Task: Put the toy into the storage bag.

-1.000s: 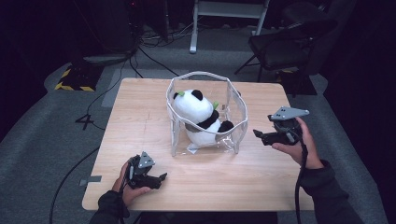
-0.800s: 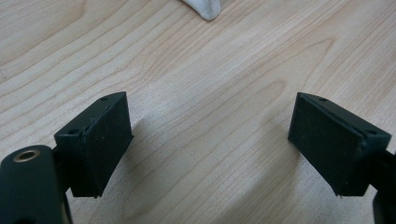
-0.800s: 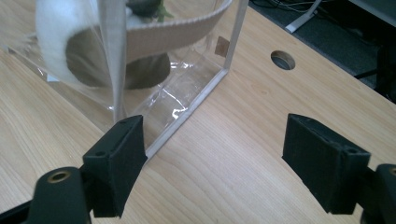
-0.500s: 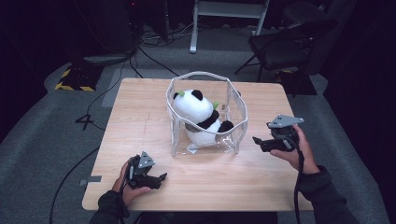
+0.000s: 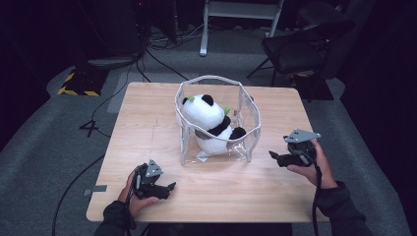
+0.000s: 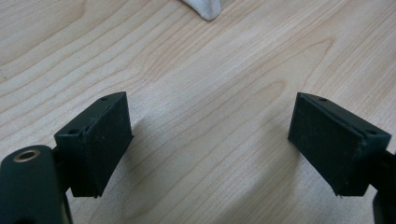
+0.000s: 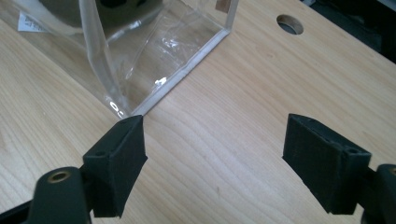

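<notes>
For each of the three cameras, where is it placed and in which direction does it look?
High view: above the table, looking forward and down; both hands show.
Left gripper view: on the left gripper, facing bare wood; its fingers show.
Right gripper view: on the right gripper, facing the clear bag.
Shared: high and right gripper views show the bag.

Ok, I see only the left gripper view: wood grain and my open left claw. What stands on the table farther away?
Observer: A clear bag stands open mid-table, with a plush panda sitting inside.
Operator: And where is the right claw?
Observer: The right claw is beside the bag's right bottom corner, not touching it.
Operator: Is it holding something?
Observer: No, its jaws are open with only bare wood between them.
</notes>
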